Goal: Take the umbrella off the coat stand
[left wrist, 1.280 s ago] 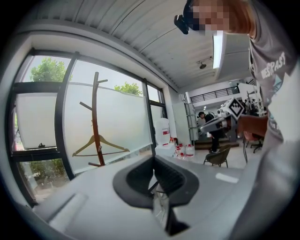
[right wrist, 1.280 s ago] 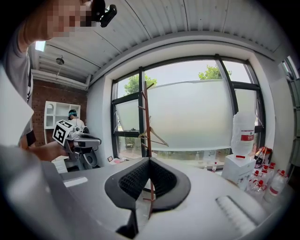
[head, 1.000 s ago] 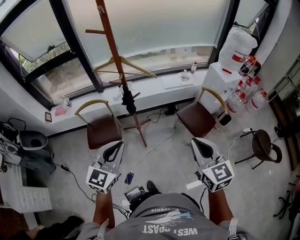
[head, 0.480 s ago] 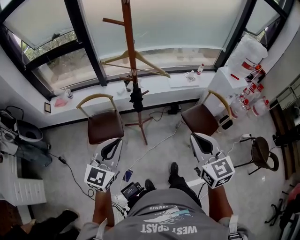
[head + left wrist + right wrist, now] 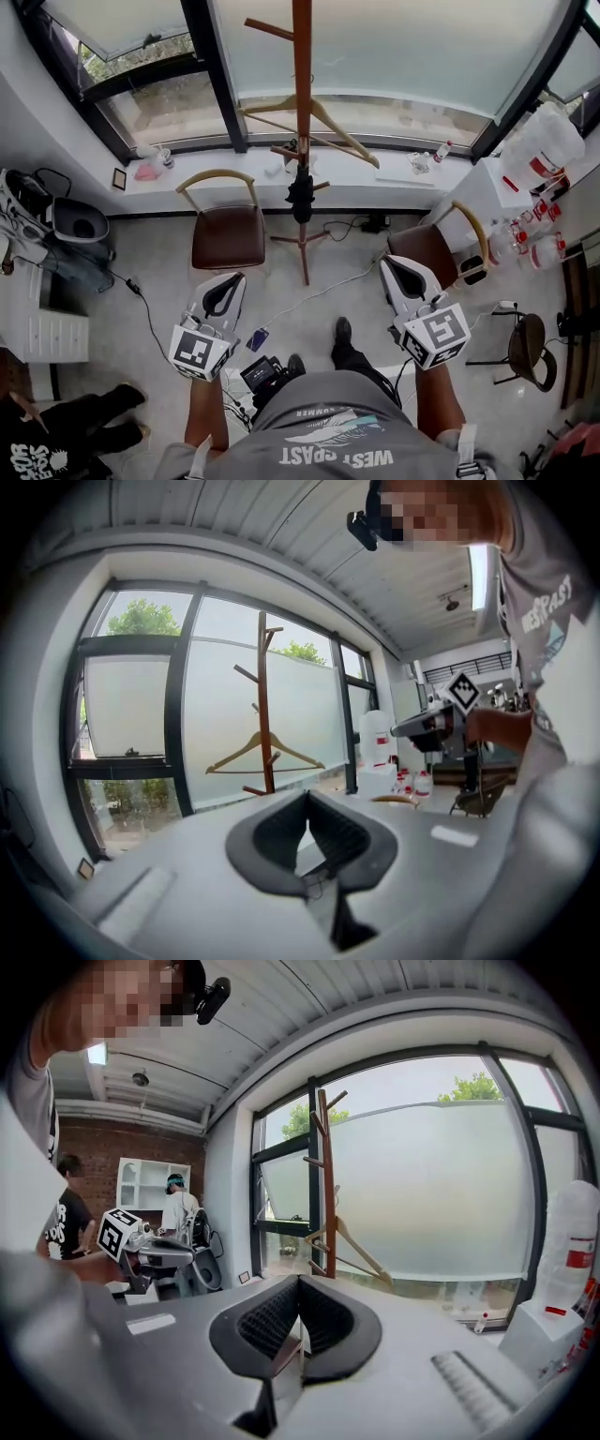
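A tall wooden coat stand rises in front of the window, between my two grippers and well ahead of them. A black folded umbrella hangs low on its pole, under a wooden clothes hanger. My left gripper is shut and empty, above the floor short of the stand. My right gripper is level with it, its pads meeting with nothing between them. The left gripper view shows the coat stand and the hanger; the umbrella is hidden behind the gripper. The right gripper faces the stand.
Two brown chairs flank the stand's base. Cables run across the floor. Large water bottles stand at the right, a stool below them. A person is at the lower left.
The view has swung so that the stand and the umbrella now lie straight ahead between the grippers instead of left of centre. Both grippers moved with the person and stayed shut.
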Motion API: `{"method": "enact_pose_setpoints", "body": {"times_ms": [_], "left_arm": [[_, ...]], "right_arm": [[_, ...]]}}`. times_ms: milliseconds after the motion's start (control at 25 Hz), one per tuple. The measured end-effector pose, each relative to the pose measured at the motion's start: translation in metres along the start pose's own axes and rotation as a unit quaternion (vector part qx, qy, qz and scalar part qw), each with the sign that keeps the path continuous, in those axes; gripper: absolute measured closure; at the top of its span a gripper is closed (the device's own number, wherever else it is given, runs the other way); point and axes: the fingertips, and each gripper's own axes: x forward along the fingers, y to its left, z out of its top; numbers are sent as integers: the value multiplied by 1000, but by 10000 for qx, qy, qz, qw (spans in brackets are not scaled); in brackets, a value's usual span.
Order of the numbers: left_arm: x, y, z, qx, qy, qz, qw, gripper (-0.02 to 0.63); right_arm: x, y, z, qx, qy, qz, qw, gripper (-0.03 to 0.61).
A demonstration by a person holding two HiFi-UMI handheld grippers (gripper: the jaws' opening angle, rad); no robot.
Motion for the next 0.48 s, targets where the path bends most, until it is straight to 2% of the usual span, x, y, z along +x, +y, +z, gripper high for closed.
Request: {"method": "enact_pose_setpoints", "body": {"times_ms": [480], "left_arm": [[70, 1, -3, -201, 249, 578, 9978, 611]], "right_arm": [[68, -68, -4, -51, 167, 804, 9966, 575]]}}
